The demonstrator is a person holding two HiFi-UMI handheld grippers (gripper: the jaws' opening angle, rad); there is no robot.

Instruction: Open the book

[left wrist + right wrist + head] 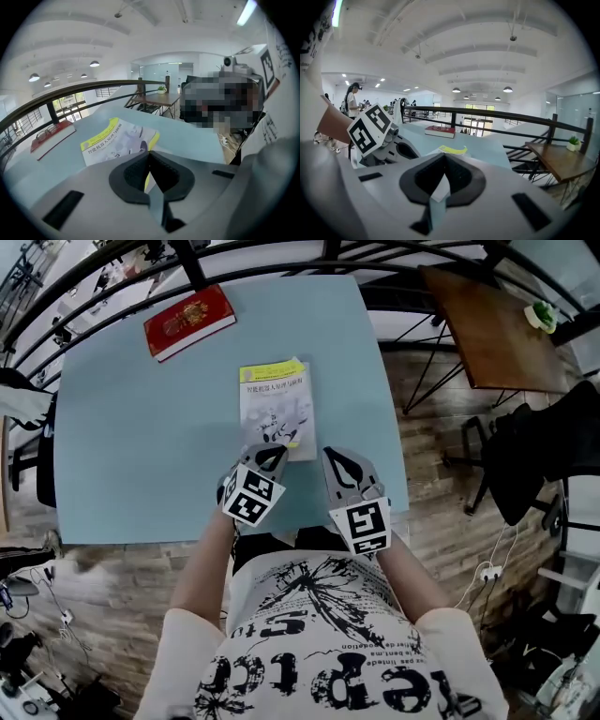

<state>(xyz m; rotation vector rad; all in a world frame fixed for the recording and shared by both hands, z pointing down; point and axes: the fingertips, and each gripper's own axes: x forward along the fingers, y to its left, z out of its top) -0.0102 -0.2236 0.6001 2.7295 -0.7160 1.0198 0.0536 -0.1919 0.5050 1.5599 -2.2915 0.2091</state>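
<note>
While both bare forearms reach out from our body over the near edge of the smooth pale blue tabletop (141,446), we hold the two claws side by side with their noses tipped down. Our left claw (149,153) dips the more steeply and is rolled, so its square-marker cube (253,495) sits corner-on like a diamond. Its ribbed black pads are pressed together on the near edge of the thin grey-white paperback book (275,409), and a yellow sliver of that edge shows between them. Our right claw (443,155) lies flatter. Its pads meet at the tips and grip nothing we can make out, with only pale paper and blue tabletop showing through the gap behind them.

That paperback lies flat and runs straight ahead of the left claw, its near right corner just to the left of the right claw's tip. The cover is glossy, with a yellow band along the far edge, a line of dark Chinese characters beneath it that is too small for us to read surely, and a greyish picture below.

Well beyond the left claw, off to its left, a thick red hardback book (189,322) with a gold emblem lies closed and askew near the tabletop's far corner.
</note>
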